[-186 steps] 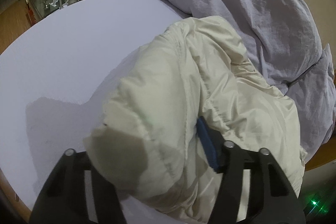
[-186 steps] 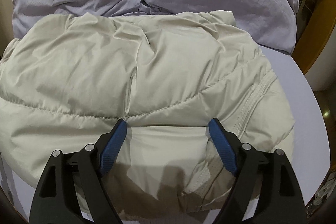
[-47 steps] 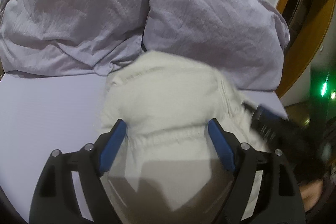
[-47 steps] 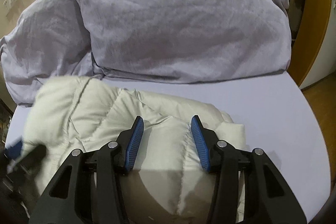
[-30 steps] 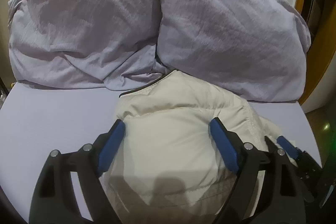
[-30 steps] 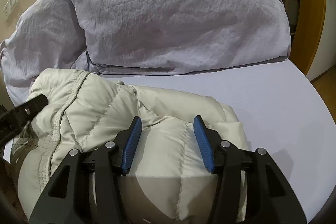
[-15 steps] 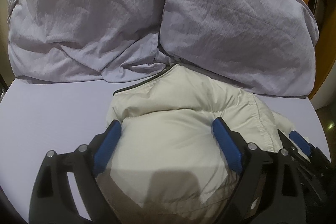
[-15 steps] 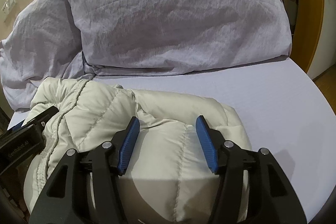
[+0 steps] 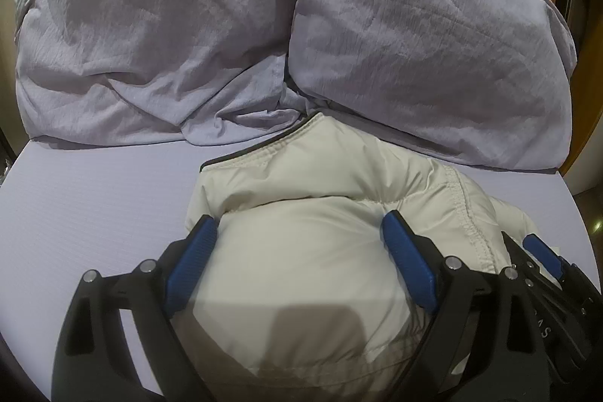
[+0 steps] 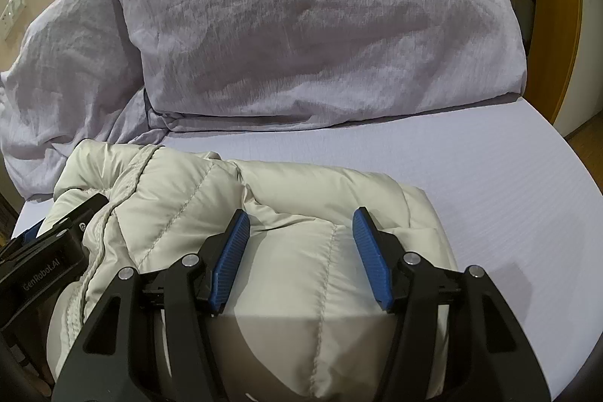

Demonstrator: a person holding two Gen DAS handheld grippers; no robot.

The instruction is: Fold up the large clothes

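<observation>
While both tools hang over it, the cream padded jacket (image 9: 320,232) lies on the bed (image 9: 94,206) as a thick folded bundle. The left tool (image 9: 297,236) stands spread wide, its blue pads at the sides of a puffy fold but not squeezing it. Beside it, the right tool (image 10: 299,236) is spread less wide over the same bundle (nothing is pinched). Behind the jacket lie two lilac pillows (image 9: 414,44), its collar almost touching them. The folding looks nearly done; perhaps only flattening remains.
</observation>
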